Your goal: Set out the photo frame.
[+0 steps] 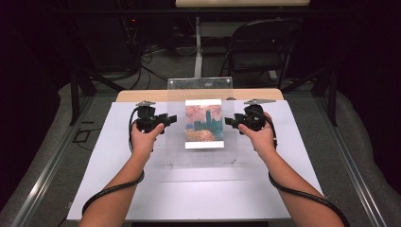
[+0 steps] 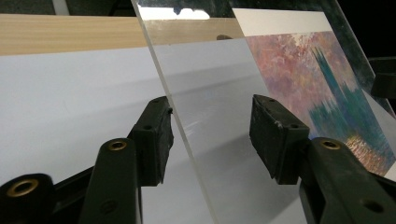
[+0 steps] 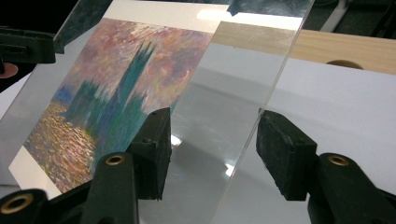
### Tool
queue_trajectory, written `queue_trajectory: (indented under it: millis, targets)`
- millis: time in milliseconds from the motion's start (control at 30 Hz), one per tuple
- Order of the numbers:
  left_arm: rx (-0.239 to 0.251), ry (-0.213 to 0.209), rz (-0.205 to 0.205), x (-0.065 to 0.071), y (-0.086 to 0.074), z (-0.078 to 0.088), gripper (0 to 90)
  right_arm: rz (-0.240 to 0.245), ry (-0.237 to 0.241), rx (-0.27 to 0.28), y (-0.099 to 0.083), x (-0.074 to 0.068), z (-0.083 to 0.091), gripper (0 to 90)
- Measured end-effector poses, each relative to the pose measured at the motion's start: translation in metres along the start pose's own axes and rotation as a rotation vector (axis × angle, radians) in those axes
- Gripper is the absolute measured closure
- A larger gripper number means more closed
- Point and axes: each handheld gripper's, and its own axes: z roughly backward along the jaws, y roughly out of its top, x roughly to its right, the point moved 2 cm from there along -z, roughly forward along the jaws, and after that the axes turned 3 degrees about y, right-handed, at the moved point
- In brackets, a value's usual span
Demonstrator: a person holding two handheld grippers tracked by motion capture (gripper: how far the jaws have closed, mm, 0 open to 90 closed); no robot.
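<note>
We hold the clear acrylic sheet [image 1: 198, 142], tilted above the table [image 1: 142, 198] over the painting print [image 1: 204, 124]. Left gripper [image 1: 171, 119] and right gripper [image 1: 230, 121] straddle its side edges, jaws spread, not pinching.

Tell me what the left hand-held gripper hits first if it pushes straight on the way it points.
The clear acrylic sheet: its edge already sits between the left hand-held gripper jaws, which look not fully clamped. Pushed further, the sheet slides deeper between them; beyond lies the painting print.
</note>
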Motion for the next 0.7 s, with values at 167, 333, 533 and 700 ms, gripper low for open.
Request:
queue_trajectory:
  millis: [167, 333, 533, 700]
  targets:
    - [0.018, -0.002, -0.002, 0.005, 0.000, 0.009, 53.3, 0.017, -0.004, 0.017, 0.000, -0.006, 0.011, 49.1]
    - [0.035, -0.006, -0.021, 0.008, -0.002, 0.018, 54.9, 0.046, -0.011, 0.009, 0.001, -0.012, 0.017, 49.9]
    - [0.049, -0.007, -0.038, 0.014, -0.003, 0.028, 57.4, 0.063, -0.014, 0.017, 0.000, -0.018, 0.027, 52.8]
    - [0.065, -0.018, -0.061, 0.018, -0.005, 0.039, 60.3, 0.064, -0.004, 0.030, -0.001, -0.022, 0.037, 57.9]
